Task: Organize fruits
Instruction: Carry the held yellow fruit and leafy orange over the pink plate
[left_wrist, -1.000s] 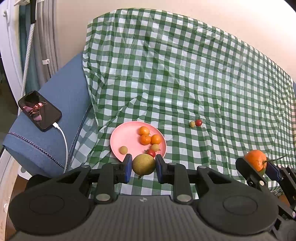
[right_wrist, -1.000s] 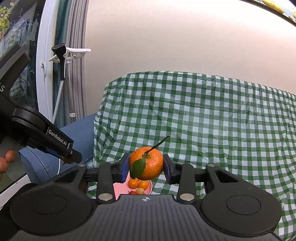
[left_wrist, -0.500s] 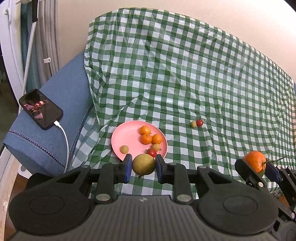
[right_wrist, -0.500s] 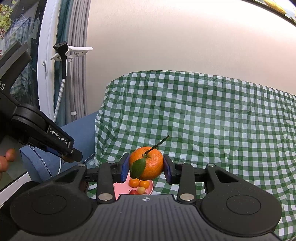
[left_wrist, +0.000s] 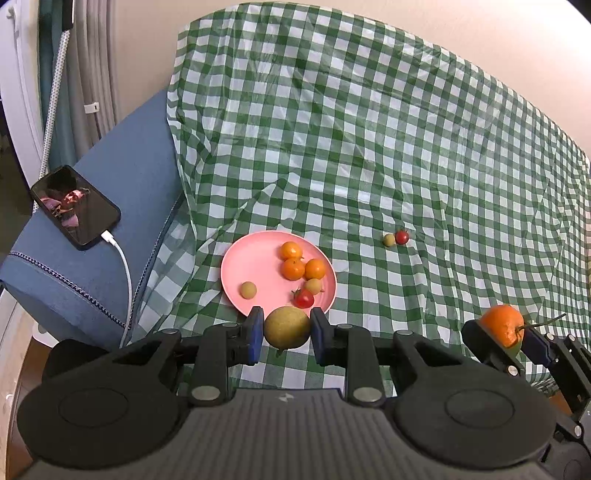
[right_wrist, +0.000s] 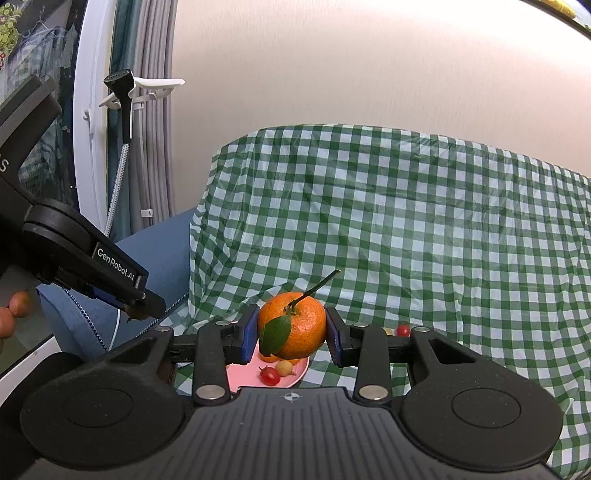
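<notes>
My left gripper (left_wrist: 286, 334) had its jaws clamped on a yellow-brown pear (left_wrist: 287, 328), held just at the near rim of the pink plate (left_wrist: 255, 262). My right gripper (right_wrist: 291, 334) was clamped on a stemmed mandarin (right_wrist: 295, 325) with one green leaf, held up in the air in front of the plate.

On the plate I counted three small orange fruits (left_wrist: 293, 268), two yellowish cherry tomatoes (left_wrist: 248, 290) and one red cherry tomato (left_wrist: 303, 298). Off the plate, on the green checked cloth (left_wrist: 369, 147), one yellow tomato (left_wrist: 388, 240) and one red tomato (left_wrist: 402, 237) lay touching, well apart from the plate on its right.

The plate's left half was bare. The plate sat near the cloth's left edge, beside a blue cushion (left_wrist: 122, 177) carrying one phone (left_wrist: 75, 206) on a white cable. To the right and behind, the cloth lay open but wrinkled.
</notes>
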